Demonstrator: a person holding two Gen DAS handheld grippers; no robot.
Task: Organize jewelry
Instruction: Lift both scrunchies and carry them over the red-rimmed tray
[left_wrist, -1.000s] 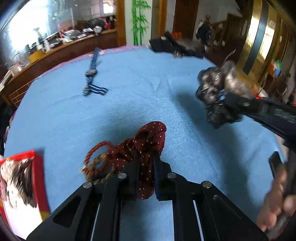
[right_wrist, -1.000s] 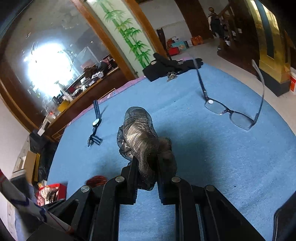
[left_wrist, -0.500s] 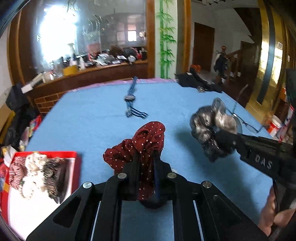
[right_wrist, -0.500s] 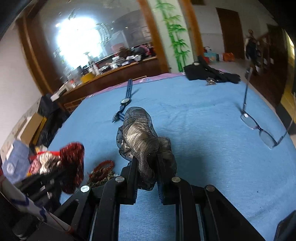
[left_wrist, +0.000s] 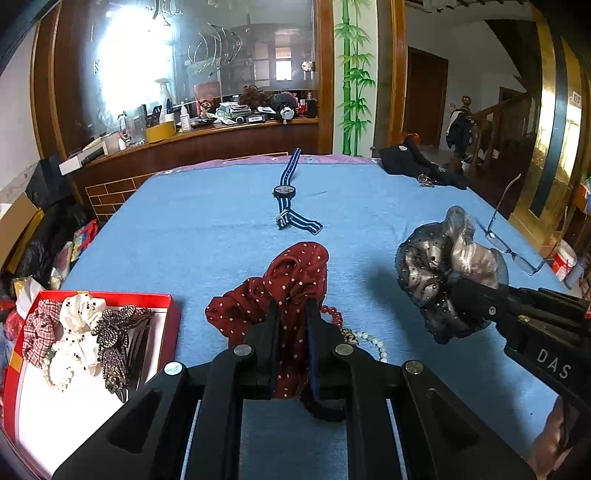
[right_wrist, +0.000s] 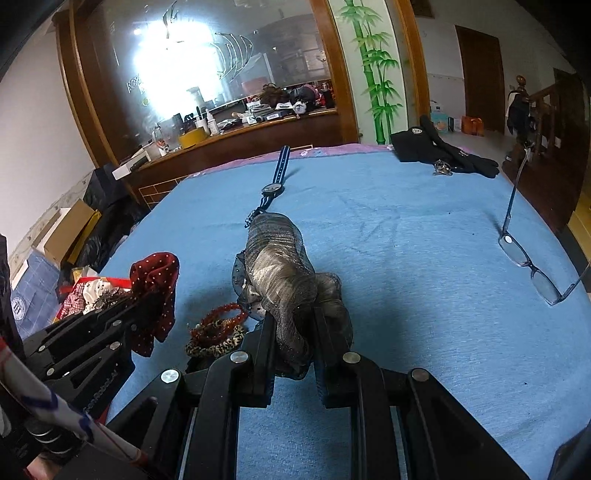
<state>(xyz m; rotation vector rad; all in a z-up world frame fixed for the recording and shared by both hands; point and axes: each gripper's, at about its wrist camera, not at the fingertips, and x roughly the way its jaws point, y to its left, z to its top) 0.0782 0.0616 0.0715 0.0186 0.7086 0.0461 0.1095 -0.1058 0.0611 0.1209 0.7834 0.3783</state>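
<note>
Left hand-held gripper (left_wrist: 291, 321) pinches the red scrunchie (left_wrist: 291, 280) aloft — bound, I'd judge, for the red box (left_wrist: 168, 321) near left. Right hand-held gripper (right_wrist: 293, 325) clamps the grey scrunchie (right_wrist: 280, 266) — waiting.

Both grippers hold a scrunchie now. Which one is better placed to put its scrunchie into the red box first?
Probably the left gripper. Its red dotted scrunchie hangs close beside the red box, while the right gripper with the grey scrunchie is farther over, and the left gripper sits between it and the box.
</note>
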